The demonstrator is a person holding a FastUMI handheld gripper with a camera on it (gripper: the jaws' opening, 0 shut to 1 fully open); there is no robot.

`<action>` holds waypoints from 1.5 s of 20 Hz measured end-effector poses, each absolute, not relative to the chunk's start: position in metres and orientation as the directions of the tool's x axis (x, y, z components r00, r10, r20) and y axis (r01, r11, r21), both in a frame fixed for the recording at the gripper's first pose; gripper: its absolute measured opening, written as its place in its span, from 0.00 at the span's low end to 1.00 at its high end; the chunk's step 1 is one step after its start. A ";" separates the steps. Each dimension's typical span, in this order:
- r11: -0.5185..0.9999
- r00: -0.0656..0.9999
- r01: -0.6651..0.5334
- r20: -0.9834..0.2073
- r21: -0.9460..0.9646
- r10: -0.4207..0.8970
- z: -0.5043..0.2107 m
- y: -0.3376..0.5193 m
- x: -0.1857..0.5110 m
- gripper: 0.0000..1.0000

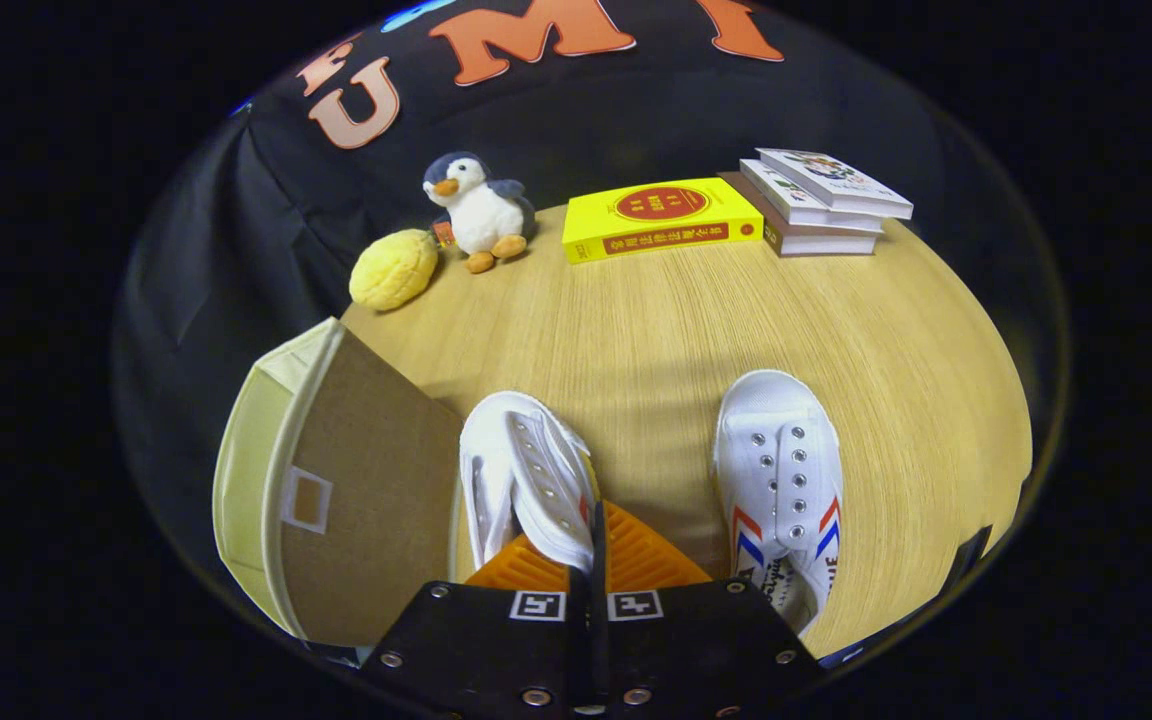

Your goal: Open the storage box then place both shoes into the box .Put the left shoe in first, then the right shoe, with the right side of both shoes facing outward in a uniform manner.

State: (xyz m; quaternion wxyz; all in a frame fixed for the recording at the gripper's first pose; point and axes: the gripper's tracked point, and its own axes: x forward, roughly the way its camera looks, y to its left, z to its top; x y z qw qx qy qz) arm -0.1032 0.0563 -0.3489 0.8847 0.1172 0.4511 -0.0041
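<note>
Gripper [596, 560]: seen from its own camera, its two fingers pressed nearly together on the side wall of the left shoe, which is pinched between them.
Left shoe [526, 480]: white, tipped onto its side, lifted over the near part of the table; its heel is hidden behind the fingers.
Right shoe [781, 480]: white with red and blue stripes, set upright near the near right edge of the table [656, 330], well apart from the other; its heel is cut off from view.
Storage box [336, 480]: beige fabric, at the near left corner, lid closed; its lower part is cut off.
Far edge: a yellow plush [394, 268], a penguin toy [481, 210], a yellow book [661, 218] and a stack of books [821, 200]; the cover print is too small to make out.
</note>
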 end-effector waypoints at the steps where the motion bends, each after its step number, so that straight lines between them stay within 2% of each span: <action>1: 0.971 0.610 0.104 -0.785 0.214 0.108 -0.334 0.063 -0.100 0.01; 7: 0.969 0.710 0.036 -0.688 0.244 0.147 -0.244 0.103 -0.085 0.01; 11: 0.965 0.722 -0.026 -0.663 0.262 0.200 -0.214 0.146 -0.081 0.01; 14: 0.961 0.696 -0.059 -0.679 0.269 0.233 -0.220 0.187 -0.082 0.01; 20: 0.956 0.607 -0.020 -0.756 0.293 0.245 -0.257 0.256 -0.082 0.01; 24: 0.959 0.537 0.050 -0.818 0.277 0.209 -0.278 0.282 -0.080 0.01; 27: 0.969 0.492 0.115 -0.860 0.217 0.134 -0.294 0.285 -0.082 0.02; 30: 0.970 0.457 0.137 -0.882 0.201 0.118 -0.312 0.292 -0.081 0.03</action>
